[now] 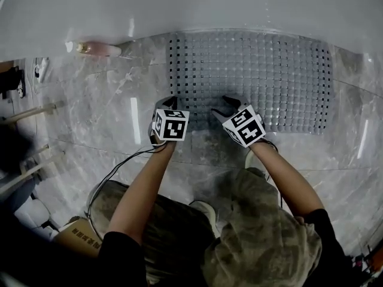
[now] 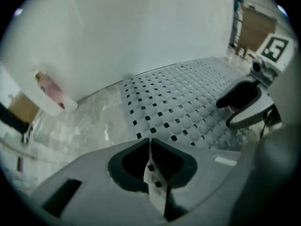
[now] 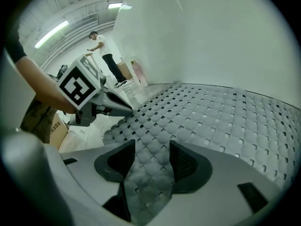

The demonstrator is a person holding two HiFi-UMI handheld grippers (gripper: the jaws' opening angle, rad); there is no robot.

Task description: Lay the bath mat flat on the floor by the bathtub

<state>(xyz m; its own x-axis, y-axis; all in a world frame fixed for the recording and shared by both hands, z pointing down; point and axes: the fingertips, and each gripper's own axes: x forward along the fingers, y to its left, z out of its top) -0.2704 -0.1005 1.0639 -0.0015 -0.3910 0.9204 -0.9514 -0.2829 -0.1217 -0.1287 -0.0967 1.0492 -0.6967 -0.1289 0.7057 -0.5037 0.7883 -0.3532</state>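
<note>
Beside bathtub (image 1: 179,5), grey perforated mat (image 1: 263,76)

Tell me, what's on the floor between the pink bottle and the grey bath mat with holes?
Nothing: the head view shows only bare marble floor between the pink bottle and the grey perforated bath mat.

Floor (image 1: 78,118): grey marble-veined tiles, glossy; we see pale streaks of lamp light reflected on them. Along its far edge runs the white curved outer wall of the bathtub (image 1: 179,5). We note a pink bottle (image 1: 96,48) just beside the tub's foot and a cardboard box (image 1: 76,237) at near left. In the right gripper view, strip lights (image 3: 51,34) run along the ceiling, and a person (image 3: 101,48) stands far off.
</note>
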